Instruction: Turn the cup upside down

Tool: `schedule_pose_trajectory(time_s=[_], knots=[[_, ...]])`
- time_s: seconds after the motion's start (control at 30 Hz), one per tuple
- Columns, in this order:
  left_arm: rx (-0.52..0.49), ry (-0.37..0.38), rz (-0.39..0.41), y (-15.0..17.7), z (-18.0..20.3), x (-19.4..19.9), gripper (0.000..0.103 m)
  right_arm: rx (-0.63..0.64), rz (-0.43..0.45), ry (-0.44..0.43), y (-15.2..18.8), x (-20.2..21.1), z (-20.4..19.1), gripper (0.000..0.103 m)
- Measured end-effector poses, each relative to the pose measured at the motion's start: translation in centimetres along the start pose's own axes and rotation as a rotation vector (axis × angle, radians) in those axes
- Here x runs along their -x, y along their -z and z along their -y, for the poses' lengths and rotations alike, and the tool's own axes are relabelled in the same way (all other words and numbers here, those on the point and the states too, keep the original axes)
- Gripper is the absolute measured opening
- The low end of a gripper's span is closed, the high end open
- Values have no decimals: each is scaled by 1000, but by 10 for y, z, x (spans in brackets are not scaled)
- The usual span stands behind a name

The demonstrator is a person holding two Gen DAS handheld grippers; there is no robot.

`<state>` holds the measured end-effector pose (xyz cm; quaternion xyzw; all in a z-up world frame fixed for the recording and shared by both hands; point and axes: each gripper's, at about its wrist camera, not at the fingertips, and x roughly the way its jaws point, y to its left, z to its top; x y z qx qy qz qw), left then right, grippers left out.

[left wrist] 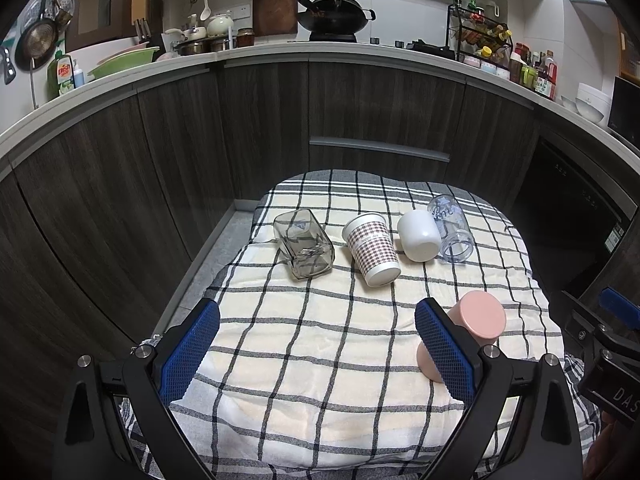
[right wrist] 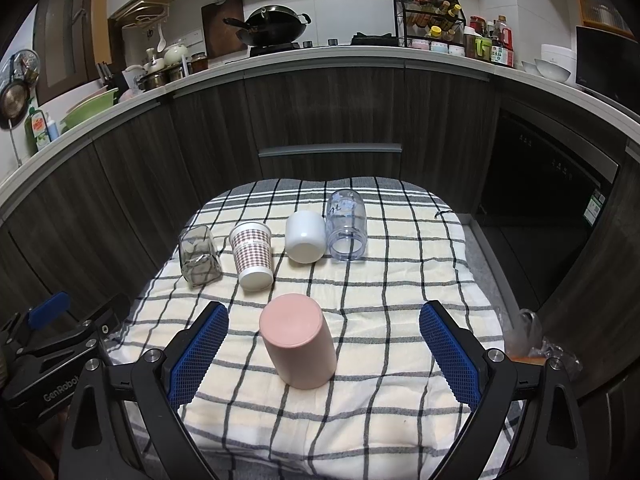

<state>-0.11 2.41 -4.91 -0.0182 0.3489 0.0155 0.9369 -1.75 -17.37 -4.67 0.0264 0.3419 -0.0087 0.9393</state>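
Observation:
A pink cup stands upside down on the checked cloth, base up, between my right gripper's open fingers; it touches neither pad. In the left wrist view the pink cup sits just right of my left gripper's right finger. My right gripper is open and empty. My left gripper is open and empty over bare cloth. Further back a row stands upside down: a square glass, a patterned paper cup, a white cup and a clear plastic cup.
The cloth covers a small table in front of dark wood kitchen cabinets. The counter above holds a wok, pots, a spice rack and bottles. A dark oven front stands at the right. The left gripper's body shows at the left edge.

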Motion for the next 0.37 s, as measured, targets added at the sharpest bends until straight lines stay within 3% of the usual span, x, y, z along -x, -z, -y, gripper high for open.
schedule_pose_trajectory(time_s=[0.37], knots=[[7, -7, -21, 1, -1, -5, 103, -5, -6, 2, 3, -1, -1, 96]])
